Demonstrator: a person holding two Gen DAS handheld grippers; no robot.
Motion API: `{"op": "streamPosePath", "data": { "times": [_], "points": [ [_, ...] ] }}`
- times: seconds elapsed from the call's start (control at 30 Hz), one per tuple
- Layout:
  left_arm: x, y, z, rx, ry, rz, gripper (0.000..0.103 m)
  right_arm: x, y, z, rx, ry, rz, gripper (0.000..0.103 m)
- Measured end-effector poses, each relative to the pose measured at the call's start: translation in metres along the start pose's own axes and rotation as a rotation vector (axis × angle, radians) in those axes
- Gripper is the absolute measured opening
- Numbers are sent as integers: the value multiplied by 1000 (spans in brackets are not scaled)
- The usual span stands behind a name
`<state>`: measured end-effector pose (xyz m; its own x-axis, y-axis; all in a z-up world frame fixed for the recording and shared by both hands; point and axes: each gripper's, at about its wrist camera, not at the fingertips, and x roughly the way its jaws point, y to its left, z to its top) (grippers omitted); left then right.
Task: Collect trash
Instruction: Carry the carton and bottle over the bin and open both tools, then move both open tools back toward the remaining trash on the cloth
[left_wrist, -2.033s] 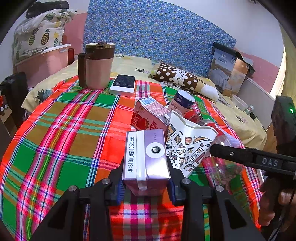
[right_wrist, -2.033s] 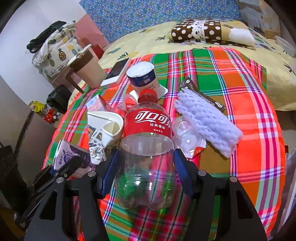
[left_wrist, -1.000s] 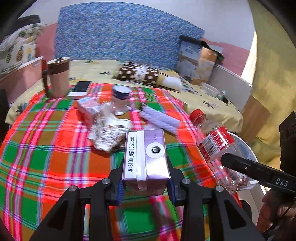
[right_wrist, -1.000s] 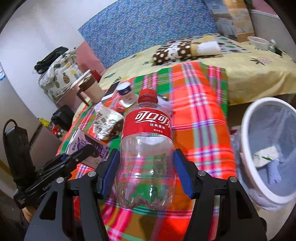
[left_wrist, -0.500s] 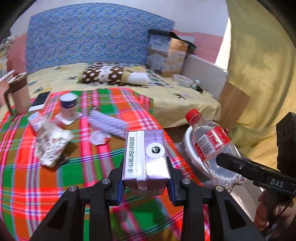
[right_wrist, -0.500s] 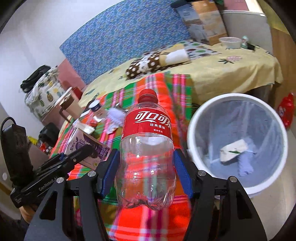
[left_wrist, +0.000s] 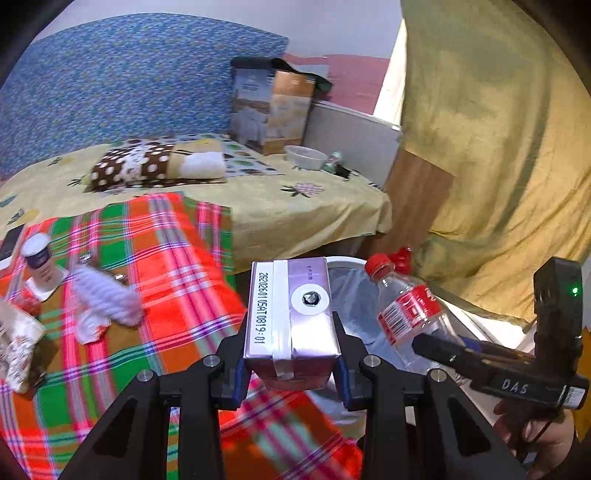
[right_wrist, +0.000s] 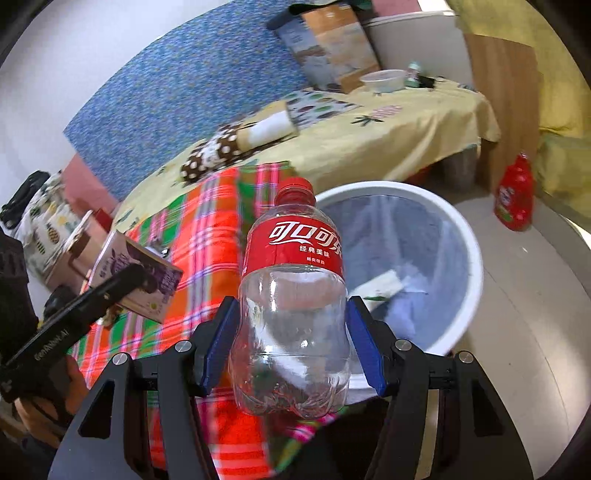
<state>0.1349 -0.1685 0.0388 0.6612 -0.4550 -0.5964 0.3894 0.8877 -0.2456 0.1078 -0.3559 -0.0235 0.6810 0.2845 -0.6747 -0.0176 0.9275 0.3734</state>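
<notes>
**Two pieces of trash carried in hand-held grippers beside the waste bin**

Left wrist view: the left hand-held gripper (left_wrist: 291, 363) is clamped on a purple drink carton (left_wrist: 291, 314), its blue pads pressing the carton's two sides; the carton stands upright with its foil-sealed straw hole facing the camera. At 3 o'clock from the carton, the right hand-held gripper (left_wrist: 424, 341) enters from the right edge, held by a hand (left_wrist: 543, 439), and carries a clear plastic bottle (left_wrist: 410, 317) with a red cap and red label, tilted so that the cap points toward 11 o'clock. Behind carton and bottle, the white rim of the waste bin (left_wrist: 347, 261) shows on the floor.

Right wrist view: the right hand-held gripper (right_wrist: 291, 350) grips the clear plastic bottle (right_wrist: 293, 306) at its lower body, cap up. The waste bin (right_wrist: 469, 240), lined with a translucent bag and already holding some scraps, lies at 2 o'clock from the bottle, just beside it. The purple drink carton (right_wrist: 140, 273) appears at 9 o'clock in the left hand-held gripper (right_wrist: 122, 280).

Remaining items on the plaid cloth (left_wrist: 177, 280), at 9 o'clock in the left view: a white foam net sleeve (left_wrist: 107, 295), a small capped cup (left_wrist: 40, 258), and a crumpled paper wrapper (left_wrist: 18, 339). A red jug (right_wrist: 515, 195) stands on the floor beyond the bin.
</notes>
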Motion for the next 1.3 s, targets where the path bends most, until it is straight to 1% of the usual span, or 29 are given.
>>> {"op": "streamPosePath", "data": {
  "times": [0.23,0.4,0.57,0.83,0.97,1.0,1.13,1.2,1.3],
  "points": [
    [35,-25,10,27,30,-69,37,1,-18,4,19,-1,-46,61],
    [62,-32,8,23,70,-100,37,4,-28,6,20,7,-79,61],
    [80,-35,5,26,98,-126,37,7,-34,8,19,21,-100,61],
    [97,-36,-3,39,155,-127,37,15,-38,8,11,68,-121,62],
    [102,-35,-5,40,176,-107,37,16,-40,8,18,83,-134,62],
    [104,-34,-5,39,186,-103,37,15,-41,8,23,80,-135,62],
    [102,-34,-5,39,183,-103,38,9,-41,9,24,60,-136,62],
    [100,-33,-4,37,177,-97,41,6,-40,8,24,48,-134,62],
    [98,-30,-4,27,171,-100,42,2,-41,8,31,32,-128,62]
  ]
}}
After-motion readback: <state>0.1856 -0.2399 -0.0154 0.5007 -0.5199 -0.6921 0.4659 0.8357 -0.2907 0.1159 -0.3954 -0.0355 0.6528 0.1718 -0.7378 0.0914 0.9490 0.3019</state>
